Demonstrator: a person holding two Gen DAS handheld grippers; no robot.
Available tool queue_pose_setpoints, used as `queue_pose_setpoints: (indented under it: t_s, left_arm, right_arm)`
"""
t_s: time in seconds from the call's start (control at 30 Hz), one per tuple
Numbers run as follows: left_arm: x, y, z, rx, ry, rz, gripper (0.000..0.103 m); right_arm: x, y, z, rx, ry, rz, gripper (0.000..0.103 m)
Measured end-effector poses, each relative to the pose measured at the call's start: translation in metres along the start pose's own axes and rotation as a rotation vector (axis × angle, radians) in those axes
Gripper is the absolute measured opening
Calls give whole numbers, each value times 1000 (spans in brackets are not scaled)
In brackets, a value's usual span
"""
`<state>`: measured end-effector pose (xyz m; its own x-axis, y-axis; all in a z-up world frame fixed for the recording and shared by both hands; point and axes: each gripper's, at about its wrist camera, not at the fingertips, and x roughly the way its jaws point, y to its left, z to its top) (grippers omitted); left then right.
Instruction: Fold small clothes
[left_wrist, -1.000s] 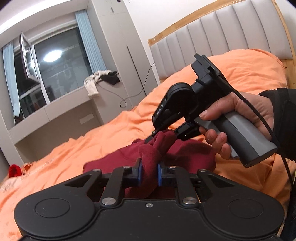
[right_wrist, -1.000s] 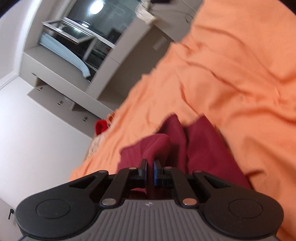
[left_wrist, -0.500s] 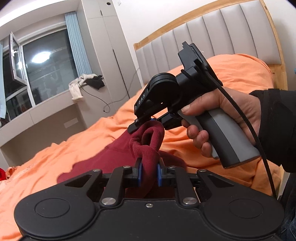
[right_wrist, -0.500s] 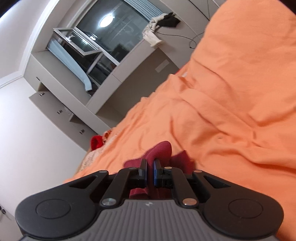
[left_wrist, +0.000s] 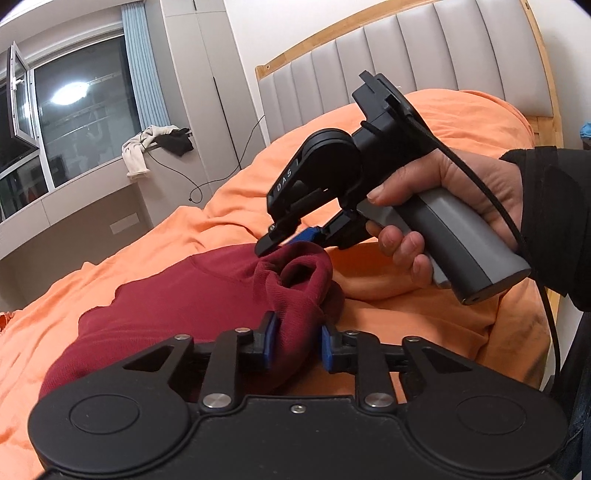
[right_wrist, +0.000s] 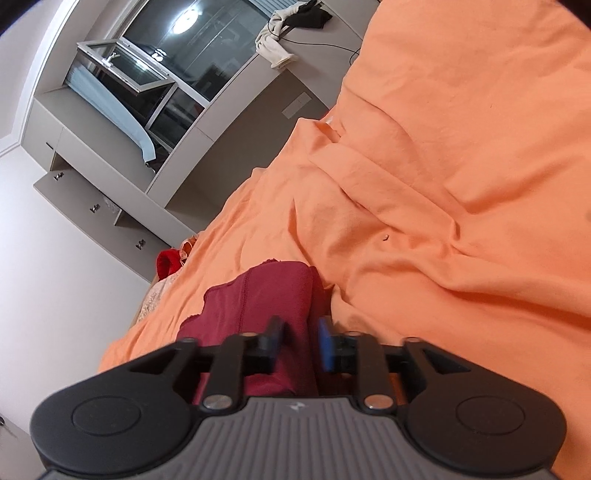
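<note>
My left claw (left_wrist: 294, 341) pinches a bunched fold of the maroon garment (left_wrist: 192, 291), which lies on the orange bed sheet (right_wrist: 424, 166). My right claw (right_wrist: 298, 343) is parted, fabric between its pads but not clamped. Right hand (left_wrist: 450, 195) blocks the headboard (left_wrist: 406, 55). Far left: window (left_wrist: 74, 122), cloths on ledge (left_wrist: 155, 144).

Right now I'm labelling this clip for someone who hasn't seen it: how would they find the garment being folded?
Start at the bed with the orange sheet and padded grey headboard. On the sheet, close to the cameras, lies a dark red garment, bunched between the left gripper fingers. It is the only maroon cloth on the orange.
</note>
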<state>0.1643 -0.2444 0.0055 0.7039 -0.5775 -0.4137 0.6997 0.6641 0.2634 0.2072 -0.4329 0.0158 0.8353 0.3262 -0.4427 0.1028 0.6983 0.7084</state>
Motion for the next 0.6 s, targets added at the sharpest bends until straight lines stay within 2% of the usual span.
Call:
queue_pose_setpoints:
  t_s: [0.13, 0.2, 0.33, 0.43, 0.5, 0.6]
  left_arm:
    - [-1, 2, 0, -25, 1, -35, 44]
    - [-1, 2, 1, -30, 4, -60, 53]
    - [-2, 5, 1, -53, 6, -89, 61]
    - [-5, 12, 3, -117, 11, -127, 71]
    - [-10, 19, 4, -174, 12, -158, 79]
    - [-18, 29, 5, -237, 13, -171, 83]
  right_arm:
    - [-6, 2, -2, -30, 22, 16, 69]
    - [-7, 3, -3, -48, 48, 32, 87]
    - [-8, 7, -6, -97, 76, 30, 93]
    - [-7, 12, -11, -148, 114, 11, 103]
    - [-2, 16, -15, -187, 155, -10, 103]
    - [3, 18, -22, -238, 185, -53, 102]
